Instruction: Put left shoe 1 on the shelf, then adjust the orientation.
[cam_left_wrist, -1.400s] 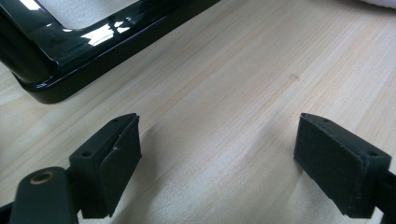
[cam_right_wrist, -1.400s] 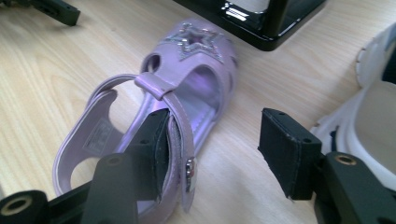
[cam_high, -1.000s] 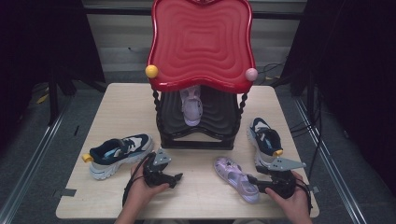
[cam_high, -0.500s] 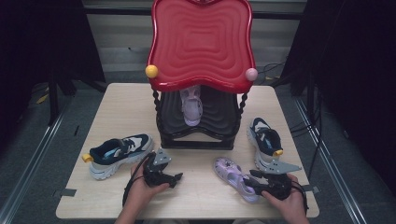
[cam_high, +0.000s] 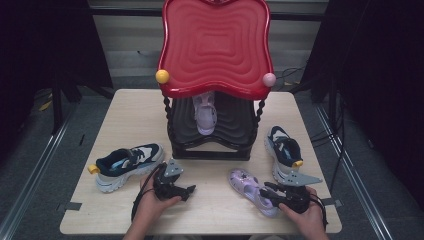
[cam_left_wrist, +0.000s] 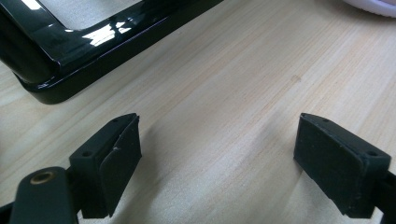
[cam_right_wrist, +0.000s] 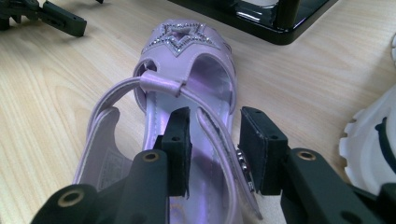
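Note:
A lilac sandal (cam_high: 247, 185) with a star-studded toe (cam_right_wrist: 187, 60) lies on the wooden table, front right. My right gripper (cam_high: 265, 189) reaches over its heel end. In the right gripper view the jaws of this gripper (cam_right_wrist: 215, 140) stand on either side of the sandal's side strap (cam_right_wrist: 219, 135); they have just been closing, and a thin gap still shows at the left pad. My left gripper (cam_high: 190, 190) rests low on the table at front centre. Its jaws (cam_left_wrist: 217, 154) stand wide apart over bare wood with nothing between them.
A two-level shoe rack with a red wavy top (cam_high: 215, 45) and a black base (cam_left_wrist: 70, 46) stands mid-table, with a second lilac sandal (cam_high: 205, 112) on its lower shelf. A dark-blue and white sneaker (cam_high: 127, 162) lies left, its mate (cam_high: 283, 150) right, close beside my right gripper.
The right gripper's jaws have narrowed around the sandal's strap, and the right hand has edged slightly left toward the sandal. The left hand and gripper have not moved.

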